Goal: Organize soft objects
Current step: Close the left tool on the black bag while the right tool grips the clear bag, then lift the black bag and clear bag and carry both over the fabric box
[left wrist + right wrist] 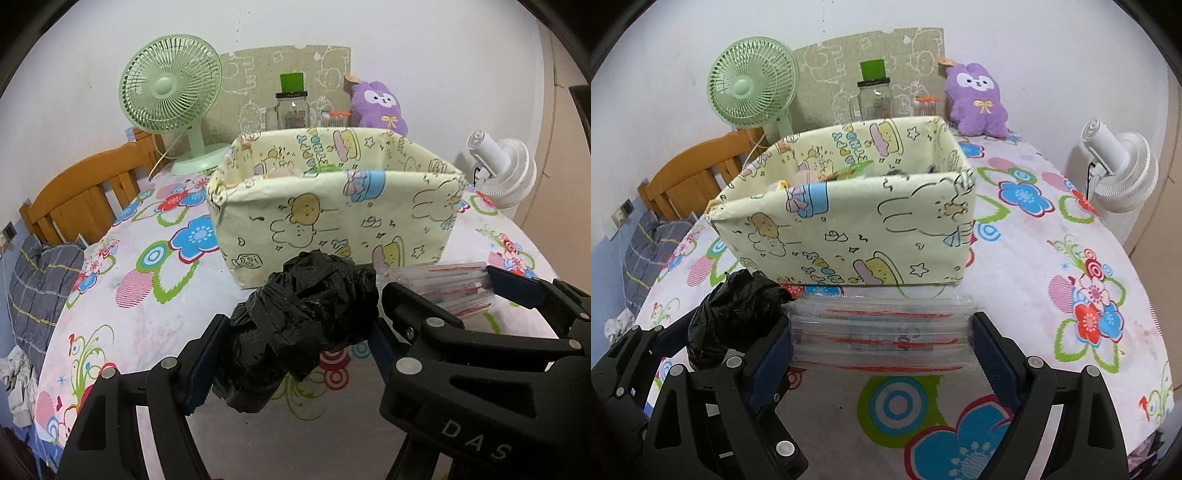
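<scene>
We fear the crumpled black bag point(306, 314) pinched in our left gripper point(295, 354) or the zip bags point(879, 332) clamped by our right gripper point(882, 336) may catch the fabric box point(849, 221) wall at 12 o'clock, whose contents only the right view shows.

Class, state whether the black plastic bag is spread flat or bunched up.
Bunched up: the black plastic bag forms a crumpled wad clamped in the left gripper.

two fans point(751, 90), two jars point(873, 98), one fabric bin point(849, 221), one plush point(977, 101)
</scene>
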{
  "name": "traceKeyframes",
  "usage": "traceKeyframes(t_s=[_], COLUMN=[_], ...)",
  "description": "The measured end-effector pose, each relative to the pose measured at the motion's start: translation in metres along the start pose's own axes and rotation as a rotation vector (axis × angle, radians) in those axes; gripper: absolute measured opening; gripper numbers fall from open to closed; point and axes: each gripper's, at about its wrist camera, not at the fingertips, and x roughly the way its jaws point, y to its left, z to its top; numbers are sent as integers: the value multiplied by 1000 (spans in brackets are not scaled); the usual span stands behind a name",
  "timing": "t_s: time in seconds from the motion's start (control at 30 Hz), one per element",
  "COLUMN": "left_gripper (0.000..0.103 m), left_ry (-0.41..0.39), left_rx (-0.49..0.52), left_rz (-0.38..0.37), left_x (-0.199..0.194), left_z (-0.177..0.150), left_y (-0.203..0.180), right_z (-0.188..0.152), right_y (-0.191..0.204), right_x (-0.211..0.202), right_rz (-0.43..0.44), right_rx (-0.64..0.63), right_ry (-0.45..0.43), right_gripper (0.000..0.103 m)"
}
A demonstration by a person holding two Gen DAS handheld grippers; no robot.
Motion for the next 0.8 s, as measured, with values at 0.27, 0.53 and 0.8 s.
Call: traceKeyframes(t_s=[0.27, 0.53, 0.8], left_gripper=[78, 78, 78], left_ry=[-36, -76, -135], left_rx=[-8, -17, -11], left_rz=[1, -3, -8], left_x=[-16, -34, -56], left_z=[5, 13, 29], left_y=[-6, -12, -20], right_z=[4, 11, 25], right_y=[-6, -9, -13], right_x=[-19, -41, -67], right_rz=[5, 2, -7], right_rx=[5, 2, -5], right_ry=[-36, -78, -138], right_gripper=[92, 92, 92])
